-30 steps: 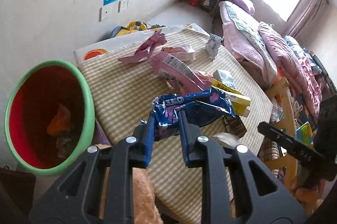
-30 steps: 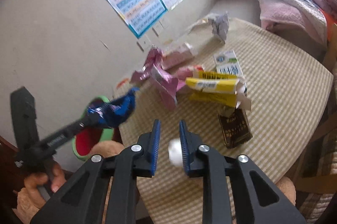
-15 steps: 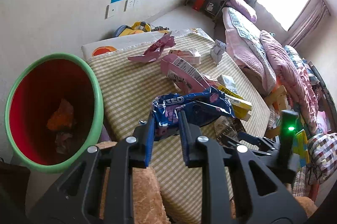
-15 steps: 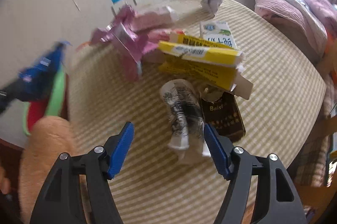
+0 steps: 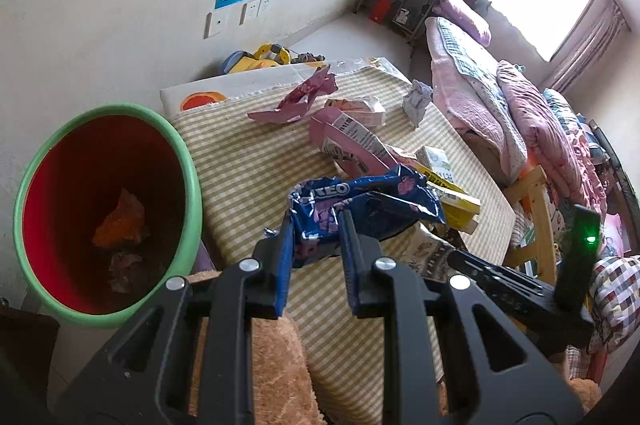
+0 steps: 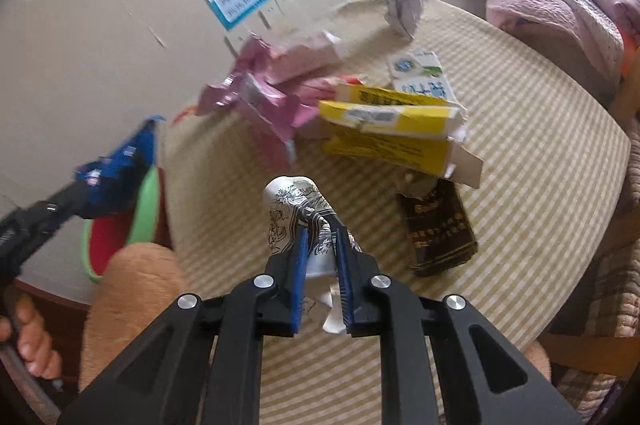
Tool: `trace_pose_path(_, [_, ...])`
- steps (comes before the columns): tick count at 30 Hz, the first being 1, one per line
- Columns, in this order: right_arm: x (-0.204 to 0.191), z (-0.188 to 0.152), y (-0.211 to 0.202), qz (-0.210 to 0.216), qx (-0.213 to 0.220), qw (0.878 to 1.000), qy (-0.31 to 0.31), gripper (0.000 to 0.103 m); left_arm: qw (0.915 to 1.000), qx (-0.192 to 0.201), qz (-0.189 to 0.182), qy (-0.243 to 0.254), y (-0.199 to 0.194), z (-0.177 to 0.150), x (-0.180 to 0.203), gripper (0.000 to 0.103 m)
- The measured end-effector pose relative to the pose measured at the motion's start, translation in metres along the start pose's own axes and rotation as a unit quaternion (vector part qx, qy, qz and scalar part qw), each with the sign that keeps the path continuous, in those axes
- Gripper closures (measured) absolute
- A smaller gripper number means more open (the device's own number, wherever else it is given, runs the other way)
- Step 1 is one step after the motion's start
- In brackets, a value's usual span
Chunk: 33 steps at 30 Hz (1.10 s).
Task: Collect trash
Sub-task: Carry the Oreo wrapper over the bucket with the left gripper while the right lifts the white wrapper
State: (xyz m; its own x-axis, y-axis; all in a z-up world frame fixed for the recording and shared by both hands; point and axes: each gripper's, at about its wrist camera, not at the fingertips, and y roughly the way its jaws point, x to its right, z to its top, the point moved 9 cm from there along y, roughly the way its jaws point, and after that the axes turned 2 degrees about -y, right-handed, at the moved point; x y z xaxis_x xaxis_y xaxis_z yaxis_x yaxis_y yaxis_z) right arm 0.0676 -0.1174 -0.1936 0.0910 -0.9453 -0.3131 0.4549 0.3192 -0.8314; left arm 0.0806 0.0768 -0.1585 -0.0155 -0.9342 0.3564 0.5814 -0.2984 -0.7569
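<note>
My left gripper [image 5: 314,225] is shut on a blue Oreo wrapper [image 5: 360,201], held above the table beside a red bin with a green rim [image 5: 188,161]; orange scraps lie at the bin's bottom. My right gripper [image 6: 320,225] is closing on a crushed white paper cup with black drawings [image 6: 294,203], its pads pressing the cup's sides on the checked tablecloth [image 6: 540,153]. In the right wrist view the Oreo wrapper [image 6: 120,165] hangs over the bin [image 6: 146,201] at the left.
More litter lies on the table: pink wrappers [image 6: 264,97], a yellow carton [image 6: 392,129], a milk box [image 6: 420,73], a dark packet [image 6: 438,229], crumpled paper [image 6: 404,1]. A plush toy [image 6: 132,289] sits at the near edge. A bed [image 5: 500,97] stands on the right.
My right gripper opened wide, dropped over the paper cup and closed its jaws onto it. The left gripper kept the Oreo wrapper almost still beside the bin.
</note>
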Motion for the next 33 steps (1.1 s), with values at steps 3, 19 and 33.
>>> trace_pose_path(3, [-0.012,0.006,-0.010,0.031,0.009,0.999,0.015,0.090,0.9999,0.007,0.007,-0.007,-0.005,0.005,-0.009,0.082])
trace_pose_path(19, [-0.129,0.037,-0.002,0.087,0.009,0.992,-0.094,0.092,0.9889,0.052,0.088,-0.108,-0.039,0.018,-0.128,0.082])
trace_pose_path(33, [-0.025,-0.020,0.068,-0.129,-0.105,0.969,-0.180,0.033,0.9858,0.047,0.084,-0.138,-0.038,0.008,-0.156,0.082])
